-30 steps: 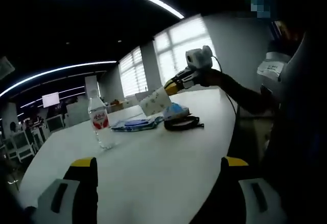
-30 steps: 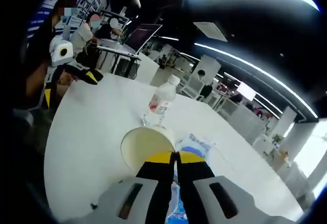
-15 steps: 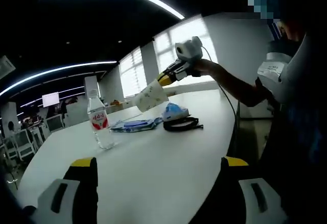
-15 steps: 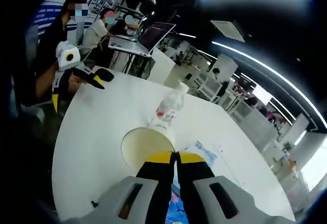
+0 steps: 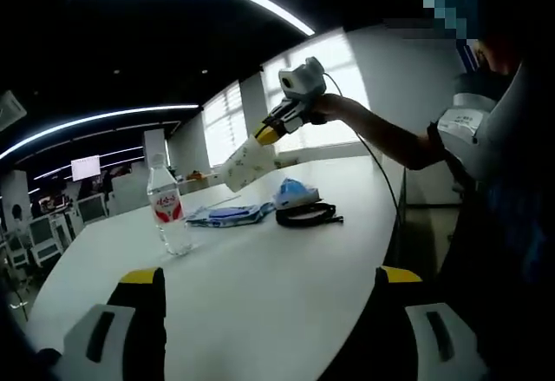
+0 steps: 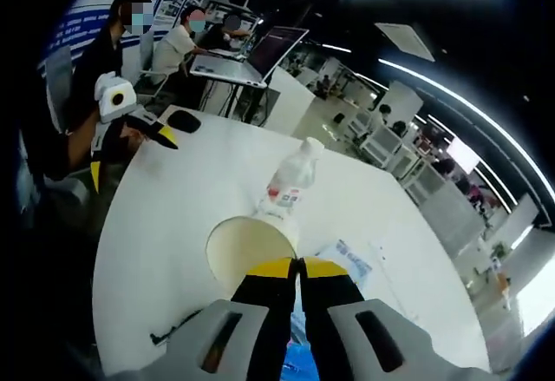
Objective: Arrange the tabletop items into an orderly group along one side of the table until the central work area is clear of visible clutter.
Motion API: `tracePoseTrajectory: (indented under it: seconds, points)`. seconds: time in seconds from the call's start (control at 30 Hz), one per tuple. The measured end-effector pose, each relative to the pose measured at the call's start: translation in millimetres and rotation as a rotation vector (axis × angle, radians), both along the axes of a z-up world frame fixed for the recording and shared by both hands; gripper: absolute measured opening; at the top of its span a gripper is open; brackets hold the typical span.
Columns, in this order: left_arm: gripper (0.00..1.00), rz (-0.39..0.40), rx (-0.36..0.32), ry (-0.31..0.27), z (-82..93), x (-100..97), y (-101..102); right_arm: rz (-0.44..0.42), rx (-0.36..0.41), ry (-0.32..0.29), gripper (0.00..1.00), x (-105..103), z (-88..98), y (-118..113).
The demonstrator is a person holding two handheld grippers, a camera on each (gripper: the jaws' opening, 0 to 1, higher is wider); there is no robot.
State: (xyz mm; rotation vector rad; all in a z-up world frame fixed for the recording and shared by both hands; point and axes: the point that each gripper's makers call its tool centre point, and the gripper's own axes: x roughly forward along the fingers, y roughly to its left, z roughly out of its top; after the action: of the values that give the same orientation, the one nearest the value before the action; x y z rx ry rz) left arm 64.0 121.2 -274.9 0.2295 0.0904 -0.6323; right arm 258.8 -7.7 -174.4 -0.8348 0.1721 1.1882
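My right gripper [image 6: 297, 266] is shut on the rim of a paper cup [image 6: 248, 251], which it holds tilted in the air above the white table [image 6: 165, 225]. In the left gripper view the right gripper [image 5: 265, 134] and the cup [image 5: 241, 164] hang above the far items. A clear water bottle [image 5: 169, 209] with a red label stands upright on the table, beyond the cup in the right gripper view [image 6: 290, 181]. My left gripper [image 5: 270, 298] is open near the table edge, nothing between its jaws. It shows at the left of the right gripper view [image 6: 130, 155].
A blue packet [image 5: 227, 214] lies flat past the bottle, beside a blue folded item [image 5: 295, 193] and a black coiled strap [image 5: 305, 216]. The packet [image 6: 347, 259] lies under the cup. People sit at a laptop [image 6: 260, 51] behind the table.
My right gripper has raised the paper cup higher and carried it leftward in the left gripper view. The left gripper and the items on the table have stayed put.
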Motion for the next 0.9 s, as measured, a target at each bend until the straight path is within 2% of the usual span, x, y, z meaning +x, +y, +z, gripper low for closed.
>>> tracePoseTrajectory:
  seconds: [0.1,0.2,0.5,0.73,0.9]
  points:
    - [1.00,0.006,0.001,-0.002,1.1,-1.3,2,0.007,-0.027,0.008,0.00,2,0.4,3]
    - [1.00,0.007,0.002,-0.002,1.3,-2.0,2,0.022,-0.060,0.045,0.00,6,-1.6,9]
    - [1.00,0.008,0.008,-0.003,0.3,-3.3,-1,0.041,-0.163,0.068,0.00,16,-0.5,19]
    - [1.00,0.010,0.009,-0.001,-1.5,-5.3,-2,0.056,-0.230,0.136,0.00,24,-5.3,31]
    - [1.00,0.015,0.005,-0.006,-0.8,-8.8,0,0.042,-0.302,0.153,0.00,34,-12.7,34]
